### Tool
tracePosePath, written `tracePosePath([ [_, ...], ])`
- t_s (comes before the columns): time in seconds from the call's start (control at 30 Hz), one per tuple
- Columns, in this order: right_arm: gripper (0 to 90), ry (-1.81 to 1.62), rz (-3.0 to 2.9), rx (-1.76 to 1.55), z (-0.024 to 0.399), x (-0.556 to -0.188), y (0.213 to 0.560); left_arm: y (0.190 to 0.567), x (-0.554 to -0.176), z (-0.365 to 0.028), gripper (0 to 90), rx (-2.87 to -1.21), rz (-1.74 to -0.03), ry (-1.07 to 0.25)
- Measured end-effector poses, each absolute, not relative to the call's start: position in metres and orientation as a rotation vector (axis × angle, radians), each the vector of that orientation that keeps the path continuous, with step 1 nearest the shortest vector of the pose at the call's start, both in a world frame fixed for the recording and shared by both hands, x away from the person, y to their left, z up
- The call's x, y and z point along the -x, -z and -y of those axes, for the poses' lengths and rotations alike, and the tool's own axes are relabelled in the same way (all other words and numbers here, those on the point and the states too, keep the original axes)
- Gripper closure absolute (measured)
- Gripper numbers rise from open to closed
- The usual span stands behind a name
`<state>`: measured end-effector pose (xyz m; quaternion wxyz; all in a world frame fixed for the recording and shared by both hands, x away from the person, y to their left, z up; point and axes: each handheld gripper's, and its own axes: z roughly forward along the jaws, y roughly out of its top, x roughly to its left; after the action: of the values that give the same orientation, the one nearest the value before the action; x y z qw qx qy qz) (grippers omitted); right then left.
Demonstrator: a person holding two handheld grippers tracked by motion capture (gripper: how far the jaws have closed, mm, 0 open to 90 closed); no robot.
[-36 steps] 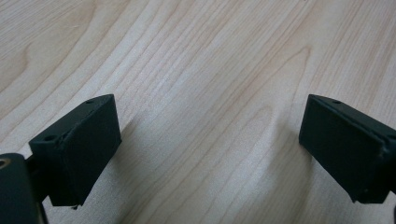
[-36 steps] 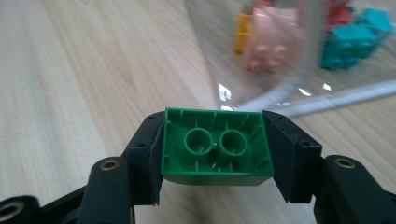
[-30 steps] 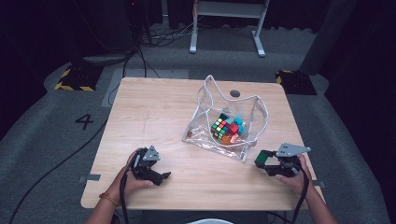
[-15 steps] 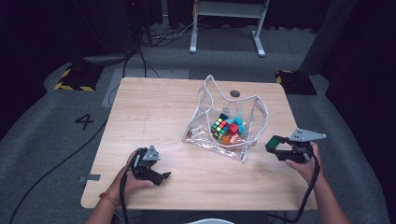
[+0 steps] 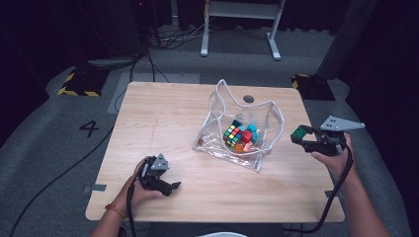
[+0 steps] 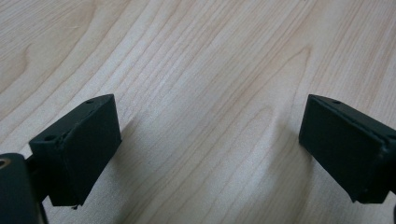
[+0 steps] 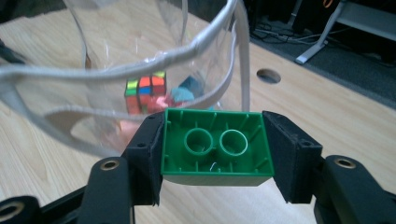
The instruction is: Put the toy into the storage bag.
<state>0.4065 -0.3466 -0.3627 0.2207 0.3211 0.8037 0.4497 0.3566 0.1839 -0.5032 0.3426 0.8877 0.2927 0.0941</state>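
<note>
Resting low on the near part of the wooden table (image 5: 163,113), the left gripper (image 5: 172,186) had its jaws spread wide over bare wood. Further off, at the right edge, the right gripper (image 5: 298,134) clamped a green building brick (image 7: 215,145), hollow underside facing its camera, just beside the clear plastic bag (image 5: 269,123). Inside the bag lay a colourful puzzle cube (image 5: 236,134).

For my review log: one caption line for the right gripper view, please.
Right gripper holds a green building brick, hollow underside showing, at the rim of a clear bag containing a colour-tiled puzzle cube.
</note>
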Motion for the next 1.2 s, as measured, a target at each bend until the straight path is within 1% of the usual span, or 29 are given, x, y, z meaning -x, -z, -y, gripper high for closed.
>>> tracePosePath([
  [0.07,43.5,-1.252,-2.216,-0.887,0.346,-0.411,0.352,0.503,-0.357,-0.184,5.6,-2.308,-0.761,-0.244],
  [0.3,43.5,-1.254,-2.205,-0.86,0.337,-0.424,0.334,0.503,-0.357,-0.184,5.6,-2.308,-0.761,-0.244],
  [0.57,43.5,-1.253,-2.237,-0.786,0.308,-0.436,0.317,0.503,-0.357,-0.184,5.6,-2.309,-0.759,-0.243],
  [0.9,43.5,-1.229,-2.33,-0.691,0.258,-0.451,0.313,0.503,-0.357,-0.184,5.6,-2.309,-0.759,-0.243],
  [1.2,43.4,-1.215,-2.41,-0.665,0.218,-0.468,0.322,0.503,-0.357,-0.184,5.6,-2.309,-0.756,-0.245],
])
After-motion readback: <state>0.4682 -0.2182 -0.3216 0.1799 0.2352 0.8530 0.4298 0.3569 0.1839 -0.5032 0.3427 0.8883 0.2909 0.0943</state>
